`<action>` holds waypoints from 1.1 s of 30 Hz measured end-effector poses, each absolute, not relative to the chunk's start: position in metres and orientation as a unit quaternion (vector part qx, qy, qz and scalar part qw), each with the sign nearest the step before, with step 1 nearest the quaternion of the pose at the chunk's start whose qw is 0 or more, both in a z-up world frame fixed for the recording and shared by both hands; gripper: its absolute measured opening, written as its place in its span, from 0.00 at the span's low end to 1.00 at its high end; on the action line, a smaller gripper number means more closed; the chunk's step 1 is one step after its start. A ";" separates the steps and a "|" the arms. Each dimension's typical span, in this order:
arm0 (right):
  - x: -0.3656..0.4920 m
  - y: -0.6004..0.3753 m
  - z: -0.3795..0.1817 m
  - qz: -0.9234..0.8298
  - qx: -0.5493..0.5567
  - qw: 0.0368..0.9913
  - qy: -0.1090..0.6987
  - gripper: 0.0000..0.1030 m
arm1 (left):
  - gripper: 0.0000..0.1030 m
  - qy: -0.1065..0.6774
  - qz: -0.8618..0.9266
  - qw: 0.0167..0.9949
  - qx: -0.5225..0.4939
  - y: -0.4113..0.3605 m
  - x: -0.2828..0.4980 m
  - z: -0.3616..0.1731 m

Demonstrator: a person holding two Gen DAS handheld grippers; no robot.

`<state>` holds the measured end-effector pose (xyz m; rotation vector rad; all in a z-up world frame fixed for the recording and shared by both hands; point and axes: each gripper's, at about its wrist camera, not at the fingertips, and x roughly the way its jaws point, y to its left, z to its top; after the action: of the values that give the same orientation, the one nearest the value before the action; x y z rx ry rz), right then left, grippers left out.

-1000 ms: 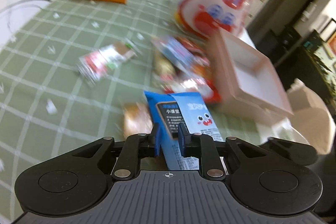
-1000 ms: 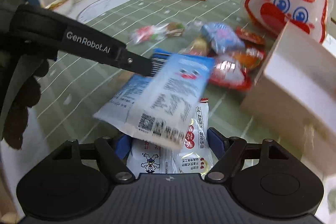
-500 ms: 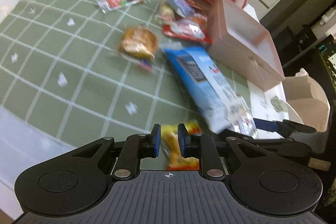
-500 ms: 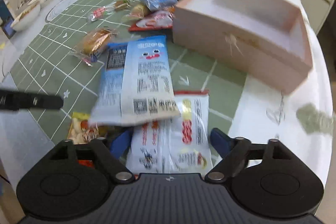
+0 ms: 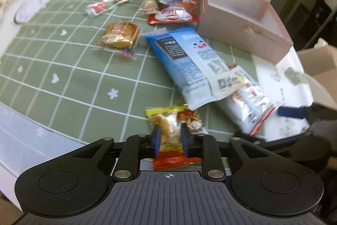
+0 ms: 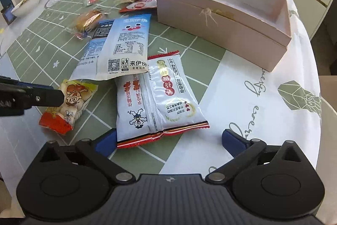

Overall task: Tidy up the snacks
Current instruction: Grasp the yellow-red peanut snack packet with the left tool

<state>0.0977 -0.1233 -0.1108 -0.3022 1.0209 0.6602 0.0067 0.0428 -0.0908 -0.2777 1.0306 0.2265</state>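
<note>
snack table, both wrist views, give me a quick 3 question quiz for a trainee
1. True or false: the pink box already holds snacks.
2. Which packet sits between the left gripper fingers? A) blue packet B) yellow-and-red candy packet C) wrapped bun
3. Fill in: the right gripper is ____, its fingers either side of the white packets.

Key: 1 false, the visible interior is bare; 2 B; 3 open.
</note>
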 end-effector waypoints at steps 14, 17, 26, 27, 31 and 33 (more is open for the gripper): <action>0.098 -0.122 -0.113 0.320 -0.143 0.815 0.462 1.00 | 0.30 0.520 0.088 0.841 -0.124 0.026 -0.011 -0.087; 0.098 -0.122 -0.113 0.323 -0.145 0.813 0.463 1.00 | 0.30 0.523 0.089 0.837 -0.138 0.028 -0.009 -0.092; 0.096 -0.124 -0.114 0.325 -0.143 0.816 0.457 1.00 | 0.30 0.495 0.089 0.854 -0.129 0.029 0.004 -0.081; 0.096 -0.124 -0.114 0.325 -0.143 0.816 0.456 1.00 | 0.30 0.499 0.081 0.856 -0.106 0.024 0.006 -0.082; 0.096 -0.125 -0.114 0.329 -0.144 0.816 0.454 1.00 | 0.31 0.508 0.056 0.858 -0.053 0.011 0.008 -0.085; 0.097 -0.125 -0.114 0.335 -0.148 0.811 0.456 1.00 | 0.31 0.504 0.039 0.862 -0.045 0.008 0.006 -0.082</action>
<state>0.0965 -0.1254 -0.1141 -0.3167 0.9738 0.7153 0.0063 0.0084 -0.0825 -0.0940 1.0563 0.0825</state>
